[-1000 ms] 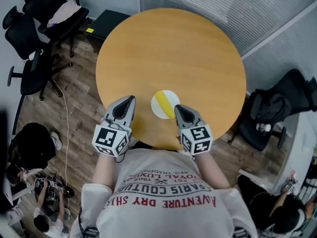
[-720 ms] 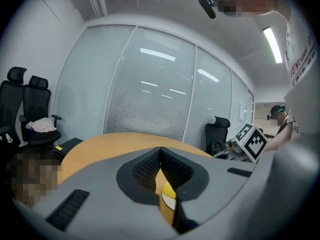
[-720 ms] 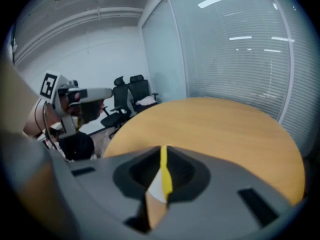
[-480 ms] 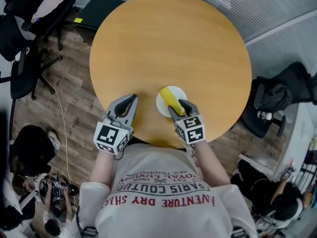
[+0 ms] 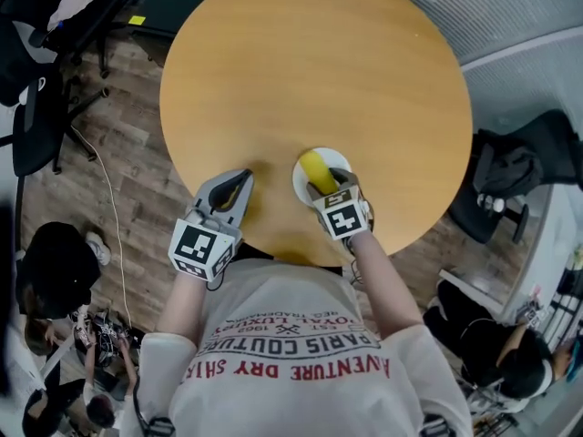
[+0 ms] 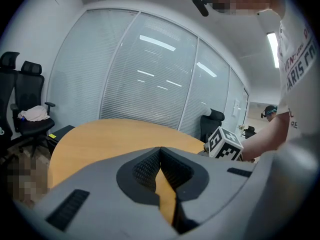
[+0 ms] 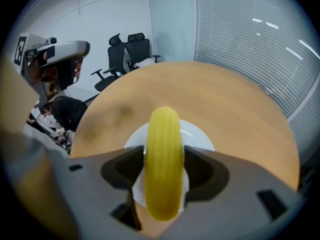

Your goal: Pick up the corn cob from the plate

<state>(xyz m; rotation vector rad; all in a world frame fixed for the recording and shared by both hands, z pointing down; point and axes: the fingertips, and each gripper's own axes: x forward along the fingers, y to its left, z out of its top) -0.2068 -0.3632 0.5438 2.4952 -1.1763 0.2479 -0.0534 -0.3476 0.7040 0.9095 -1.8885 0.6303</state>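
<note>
Now the right gripper [image 5: 330, 191] jaws are opening astride the corn cob [image 5: 315, 169] on the plate [image 5: 342, 163]; the left gripper [image 5: 240, 181] jaws are together, empty.

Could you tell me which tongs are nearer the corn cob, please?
Right. The right tongs, jaws opening, straddle the corn cob; the left tongs sit left of its plate.

Round wooden table [image 5: 310, 71] on a plank floor [image 5: 137, 162]. At far left, black office chairs [image 6: 27, 81], one with pale cloth [image 6: 34, 114] on the seat. White cable [image 5: 117, 235] across the floor. Closed blinds [image 5: 519, 7] behind. At right, dark bag [image 5: 508, 169] on another chair.
</note>
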